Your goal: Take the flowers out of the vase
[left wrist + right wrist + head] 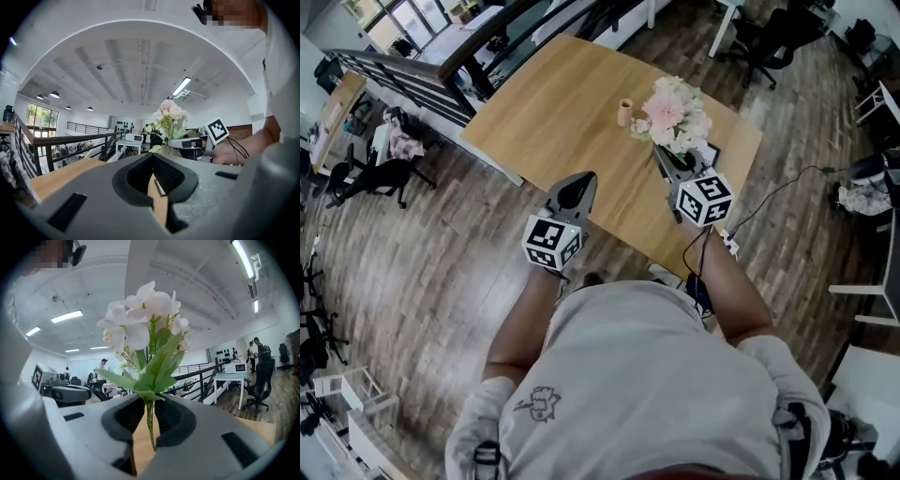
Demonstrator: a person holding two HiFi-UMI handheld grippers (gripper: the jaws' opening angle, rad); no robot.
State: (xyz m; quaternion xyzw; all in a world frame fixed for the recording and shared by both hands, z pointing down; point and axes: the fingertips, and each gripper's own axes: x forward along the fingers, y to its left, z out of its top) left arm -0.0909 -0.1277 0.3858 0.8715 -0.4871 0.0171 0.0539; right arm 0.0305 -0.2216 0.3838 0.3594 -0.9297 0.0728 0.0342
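Note:
A bunch of pale pink and white flowers (675, 117) with green leaves hangs over the right part of the wooden table (553, 94). My right gripper (673, 167) is shut on its thin green stems. In the right gripper view the stems (150, 425) run down between the pads and the blooms (145, 329) fill the middle. A small tan vase (625, 112) stands upright on the table just left of the bunch, apart from it. My left gripper (575, 186) is shut and holds nothing, above the table's near edge. Its own view shows the flowers (171, 115) and the right gripper (192, 143) ahead.
A dark flat item (710, 150) lies on the table under the flowers. A cable and socket strip (729, 242) trail off the table's right corner. A railing (412, 80) runs along the far left, with office chairs (764, 42) and white desks beyond.

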